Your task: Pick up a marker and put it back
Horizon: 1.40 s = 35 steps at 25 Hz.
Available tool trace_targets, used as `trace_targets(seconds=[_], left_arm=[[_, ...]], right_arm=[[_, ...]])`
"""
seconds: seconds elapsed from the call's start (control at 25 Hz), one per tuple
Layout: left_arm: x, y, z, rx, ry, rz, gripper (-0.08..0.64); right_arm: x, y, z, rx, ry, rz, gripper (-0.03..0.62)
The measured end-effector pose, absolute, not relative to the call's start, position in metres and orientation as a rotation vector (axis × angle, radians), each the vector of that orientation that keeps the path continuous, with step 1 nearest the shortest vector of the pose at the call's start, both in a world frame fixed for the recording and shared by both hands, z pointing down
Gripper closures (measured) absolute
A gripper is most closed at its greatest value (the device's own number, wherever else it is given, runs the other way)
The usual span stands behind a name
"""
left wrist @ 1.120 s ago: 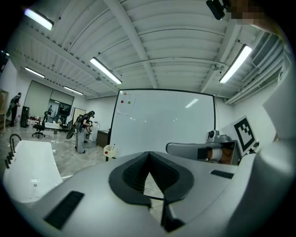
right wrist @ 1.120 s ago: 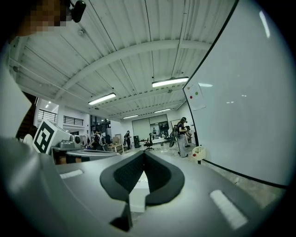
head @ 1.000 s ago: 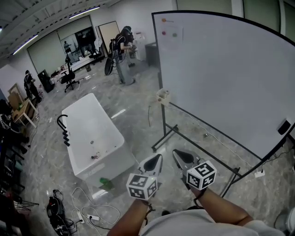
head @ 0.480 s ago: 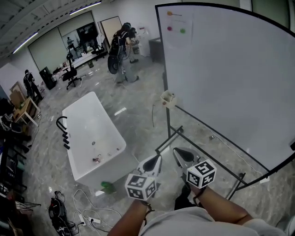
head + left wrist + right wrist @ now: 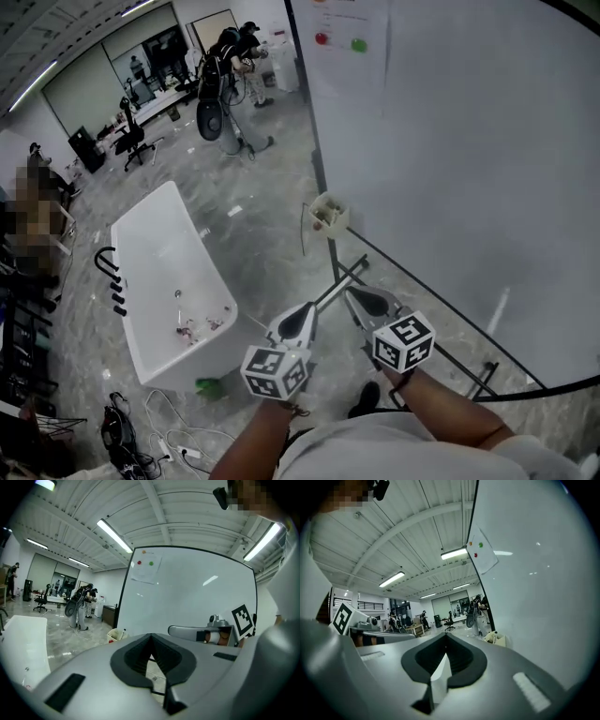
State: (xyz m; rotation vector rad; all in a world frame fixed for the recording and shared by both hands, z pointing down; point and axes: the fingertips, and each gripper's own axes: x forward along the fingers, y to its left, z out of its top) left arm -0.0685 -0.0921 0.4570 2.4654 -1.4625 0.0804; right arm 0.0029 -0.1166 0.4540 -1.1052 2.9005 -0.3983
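**Before the whiteboard: both tongs shut, markers in their box**

Low in the middle of the head view, the grey left gripper (image 5: 307,311) and the grey right gripper (image 5: 356,295) were held side by side, close but apart. Each carried a white cube with black square markers at its back. Both pointed up the frame toward the black metal stand of the large white whiteboard (image 5: 469,169), which filled the right half of the frame. In its own view, each gripper's jaws were pressed together at the tips with nothing pinched between them.

A small cream-coloured box (image 5: 328,214) hung at the whiteboard's left edge, just above the grippers in the frame. Thin ends that looked like markers (image 5: 123,631) stuck up out of it, though they were too small to be sure of.

Near the top of the board hung a white paper sheet (image 5: 342,70), with a red round dot (image 5: 322,38) and a green round dot (image 5: 359,44) on it. Left of centre, a long white bathtub (image 5: 159,272) stood on the grey marbled floor (image 5: 262,187). A small green object (image 5: 211,386) and loose cables (image 5: 169,436) lay by its near end. At the upper left, well away, stood a person in dark clothes (image 5: 234,56).
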Motion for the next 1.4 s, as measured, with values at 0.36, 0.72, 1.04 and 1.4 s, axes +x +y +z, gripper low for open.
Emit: trace_targets(seconds=[0.36,0.72,1.04,1.4], left_arm=[[-0.063,-0.188,0.457,2.434,-1.489,0.046,0.555],[-0.075,-0.303,0.468,2.415,-1.435,-0.011,0.555],[-0.111,-0.395,0.499,2.423,-1.333,0.032,0.555],[-0.123,-0.471,0.565,2.388,-1.188,0.152,0.555]], right_arm=[[0.023,-0.214,0.465,-1.117,2.952,-0.426,0.589],[0.016,-0.318,0.487,-1.194,2.943,-0.468,0.589],[-0.017,-0.393,0.548,-1.314,2.937,-0.622,0.524],[-0.029,-0.469,0.625,-1.444,2.851,-0.863,0.462]])
